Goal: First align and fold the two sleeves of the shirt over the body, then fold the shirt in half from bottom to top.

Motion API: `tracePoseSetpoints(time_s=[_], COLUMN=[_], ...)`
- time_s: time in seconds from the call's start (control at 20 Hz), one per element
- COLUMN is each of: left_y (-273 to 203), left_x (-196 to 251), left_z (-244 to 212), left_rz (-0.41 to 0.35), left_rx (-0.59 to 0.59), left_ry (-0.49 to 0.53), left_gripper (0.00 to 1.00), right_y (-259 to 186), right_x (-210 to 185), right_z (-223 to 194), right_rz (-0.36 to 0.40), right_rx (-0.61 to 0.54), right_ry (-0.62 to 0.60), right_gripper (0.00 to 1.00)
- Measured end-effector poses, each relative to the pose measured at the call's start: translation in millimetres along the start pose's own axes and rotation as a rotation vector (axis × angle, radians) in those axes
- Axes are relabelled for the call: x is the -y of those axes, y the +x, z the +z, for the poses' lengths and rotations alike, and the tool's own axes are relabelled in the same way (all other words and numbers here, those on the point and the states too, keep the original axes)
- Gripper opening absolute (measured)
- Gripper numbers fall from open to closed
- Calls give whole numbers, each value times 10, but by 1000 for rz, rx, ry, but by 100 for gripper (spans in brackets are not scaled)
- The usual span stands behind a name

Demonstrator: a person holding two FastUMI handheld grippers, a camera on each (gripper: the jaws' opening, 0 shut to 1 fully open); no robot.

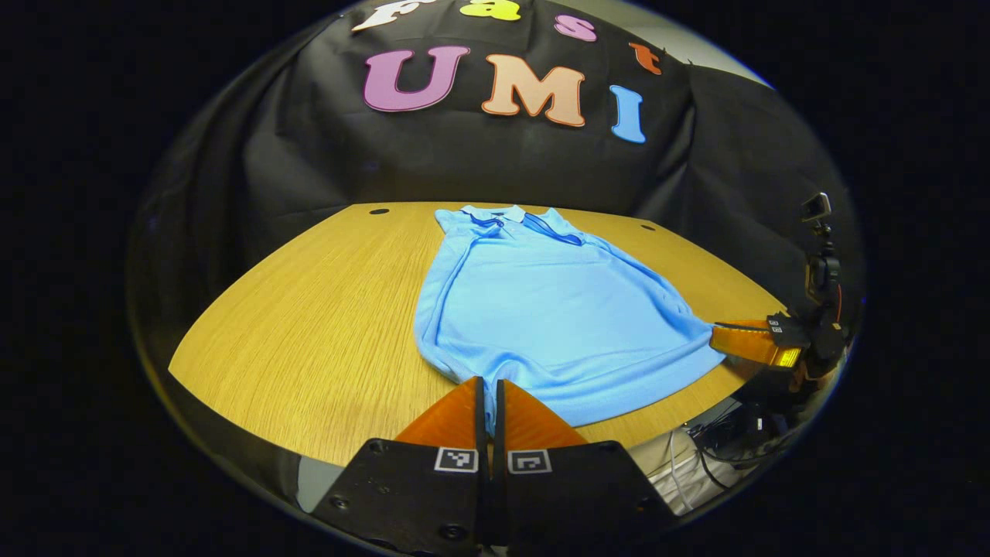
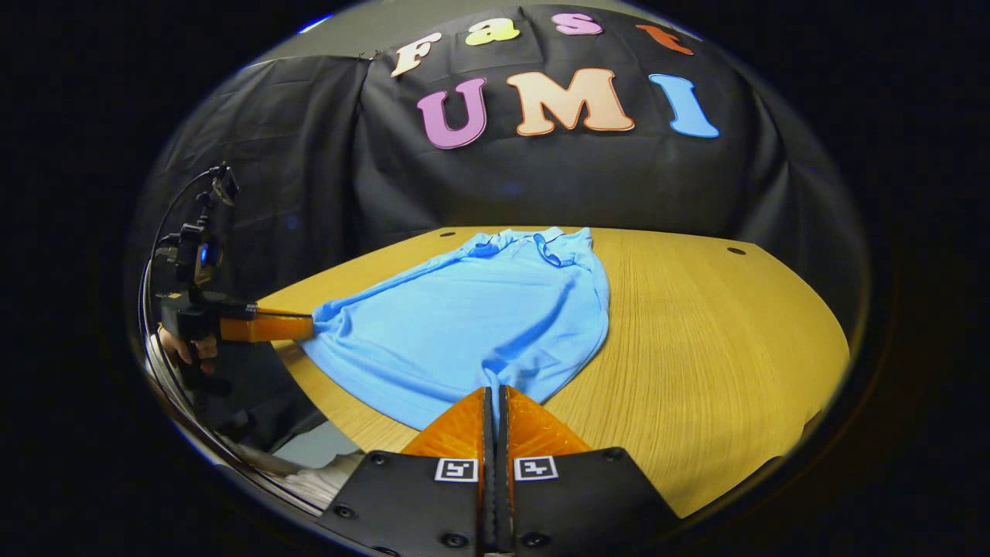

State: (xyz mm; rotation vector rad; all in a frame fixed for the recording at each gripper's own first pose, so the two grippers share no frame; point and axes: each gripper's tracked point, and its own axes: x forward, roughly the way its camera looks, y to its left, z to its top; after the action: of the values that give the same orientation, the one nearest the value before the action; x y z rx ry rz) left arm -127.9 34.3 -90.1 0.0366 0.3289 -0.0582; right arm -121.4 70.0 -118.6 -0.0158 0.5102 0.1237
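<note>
Black cloth backs a wooden tabletop (image 1: 294, 309). Blue shirt (image 1: 541, 309) lies flat, collar far, sleeves already in. Left gripper (image 1: 489, 402) and right gripper (image 2: 495, 410) each pinch a hem corner. Uneven lifting would likely skew the fold. Right gripper view catches a hand (image 2: 186, 350).

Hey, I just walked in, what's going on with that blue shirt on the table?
A person is folding a light blue polo shirt on a wooden table with a handheld gripper in each hand. The sleeves look already folded in over the body. The left gripper and the right gripper are each shut on the bottom hem, one at each corner, with the collar at the far end. The bottom-to-top fold looks about to begin.
</note>
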Motion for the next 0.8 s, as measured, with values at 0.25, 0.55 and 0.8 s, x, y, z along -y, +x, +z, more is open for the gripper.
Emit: tracePoseSetpoints(time_s=[0.25, 0.55, 0.8], left_y=[240, 749, 1285], left_x=[-68, -100, -232], left_z=[527, 1170, 1592], left_rz=[-9, -32, 16], left_rx=[49, 90, 86], left_ry=[32, 61, 59], left_gripper=[0, 0, 0], right_y=[271, 755, 1280], right_x=[120, 372, 656], right_z=[347, 899, 1302], right_rz=[-2, -39, -111], right_rx=[-4, 0, -9], right_ry=[58, 58, 44], right_gripper=[2, 3, 3])
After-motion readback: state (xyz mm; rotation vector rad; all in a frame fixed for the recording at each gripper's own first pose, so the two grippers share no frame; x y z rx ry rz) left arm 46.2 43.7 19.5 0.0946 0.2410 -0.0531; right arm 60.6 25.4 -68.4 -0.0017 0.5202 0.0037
